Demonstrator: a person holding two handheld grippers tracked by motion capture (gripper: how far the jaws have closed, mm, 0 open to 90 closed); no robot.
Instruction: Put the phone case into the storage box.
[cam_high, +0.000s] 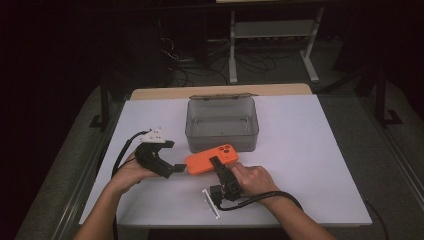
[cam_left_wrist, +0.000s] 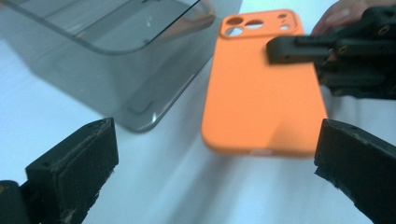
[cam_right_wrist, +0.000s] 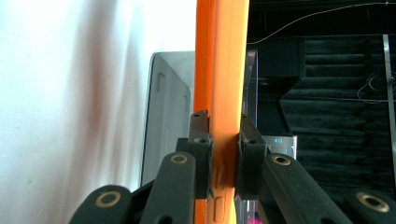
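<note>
An orange phone case (cam_high: 205, 161) with camera cut-outs hangs just above the white sheet, in front of the box. My right gripper (cam_high: 217, 165) is shut on its long edge; in the right gripper view the case (cam_right_wrist: 223, 70) stands edge-on between the right gripper (cam_right_wrist: 225, 144) pads. My left gripper (cam_high: 179, 168) is at the case's left end. In the left gripper view the left gripper (cam_left_wrist: 217, 177) is open wide, and the near end of the case (cam_left_wrist: 264, 88) lies about level with its jaw tips, untouched. The right gripper (cam_left_wrist: 336, 51) shows beyond.
A clear grey plastic box (cam_high: 222, 122) stands open-topped behind the case, its lid hinged back; it shows close by as box (cam_left_wrist: 107, 56) and box (cam_right_wrist: 161, 116). The white sheet (cam_high: 310, 165) covers the table. Cables trail from both grippers toward the near edge.
</note>
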